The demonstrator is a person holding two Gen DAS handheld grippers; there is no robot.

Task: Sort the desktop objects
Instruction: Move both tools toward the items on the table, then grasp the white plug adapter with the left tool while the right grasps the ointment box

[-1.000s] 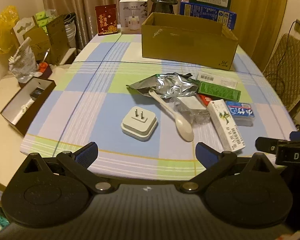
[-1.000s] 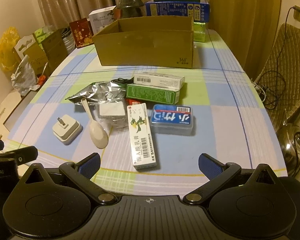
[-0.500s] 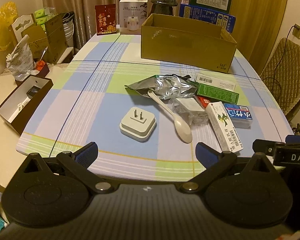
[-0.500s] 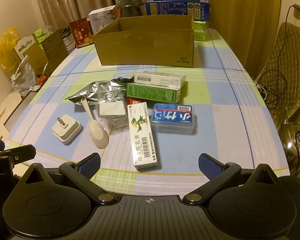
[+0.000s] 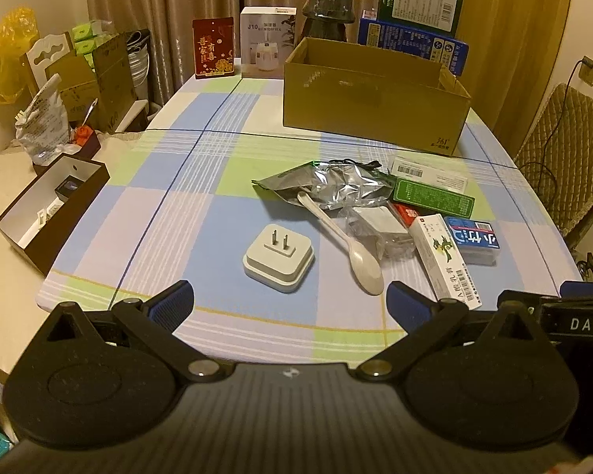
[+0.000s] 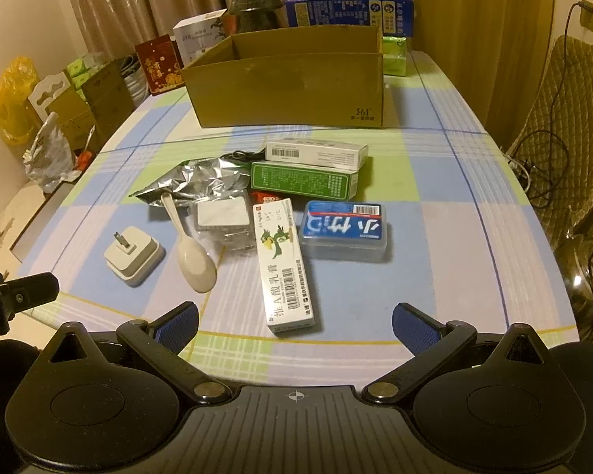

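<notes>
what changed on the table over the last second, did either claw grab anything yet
Nothing was grabbed. The left claw pulled back a little, so the white plug adapter sits slightly farther off in its view. The right claw barely moved. Both stayed open and empty. The adapter, spoon, foil bag, white ointment box, blue case and cardboard box lie where they were.

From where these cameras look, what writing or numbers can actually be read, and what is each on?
"J10" on the white humidifier box by the curtain.
"361" on the cardboard box, lower front corner.
"DAS" on the right tool, seen from the left camera.
"小竹" on the blue plastic case.
"A酸乳膏" on the long white carton.
The green carton, red packet and all barcodes: print too small to read.
</notes>
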